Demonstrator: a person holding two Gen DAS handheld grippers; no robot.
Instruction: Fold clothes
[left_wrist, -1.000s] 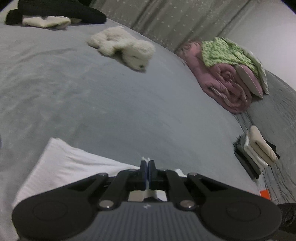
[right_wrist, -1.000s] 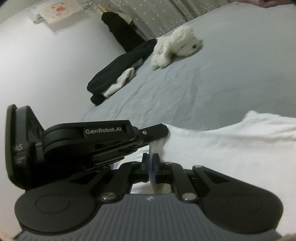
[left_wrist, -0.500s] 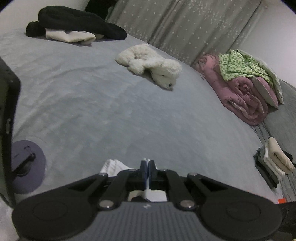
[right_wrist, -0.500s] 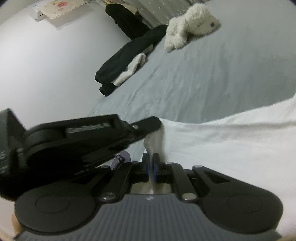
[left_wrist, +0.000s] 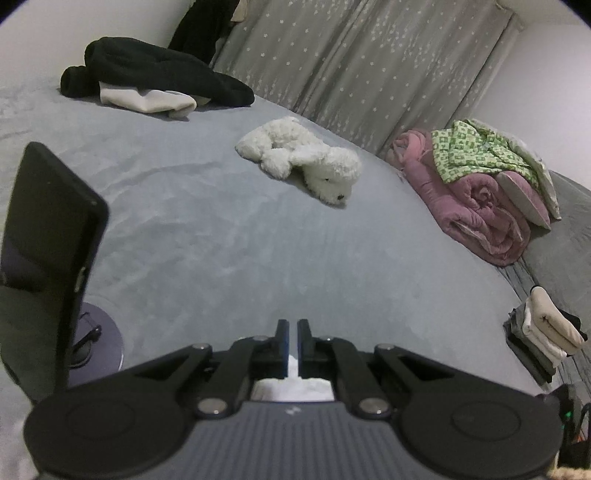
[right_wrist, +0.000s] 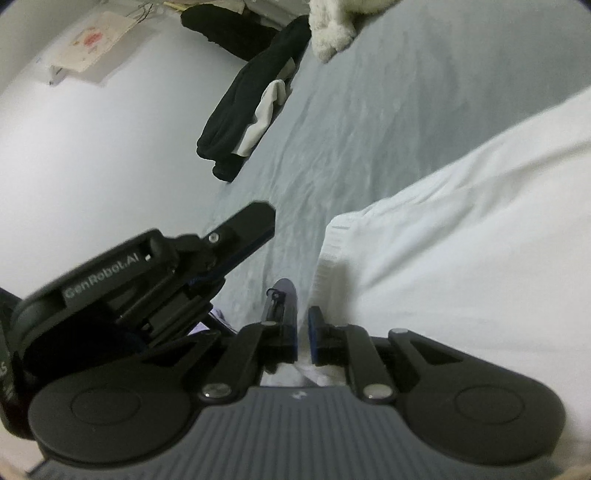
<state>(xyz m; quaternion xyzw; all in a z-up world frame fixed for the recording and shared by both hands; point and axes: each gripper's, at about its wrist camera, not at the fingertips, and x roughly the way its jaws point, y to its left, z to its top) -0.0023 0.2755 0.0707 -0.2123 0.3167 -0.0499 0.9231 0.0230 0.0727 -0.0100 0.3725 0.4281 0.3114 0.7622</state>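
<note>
Lying along the near right of the grey bed (right_wrist: 388, 122), the white garment (right_wrist: 461, 236) runs out of frame at the right, its ribbed corner just beyond the right claw (right_wrist: 303, 334), whose jaws are opening with no cloth visibly pinched. From its own camera the left claw (left_wrist: 292, 341) looks nearly closed, a slim gap showing; white fabric sits behind its fingers, but a grip cannot be confirmed. Far off, a plush dog (left_wrist: 310, 166), dark clothes (left_wrist: 155, 70) and a pink quilt (left_wrist: 476, 206) lie partly blurred.

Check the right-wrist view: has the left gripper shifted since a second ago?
Yes. The left gripper has drawn off the white garment, whose edge its tip touched before; grey bedsheet now shows between them.
</note>
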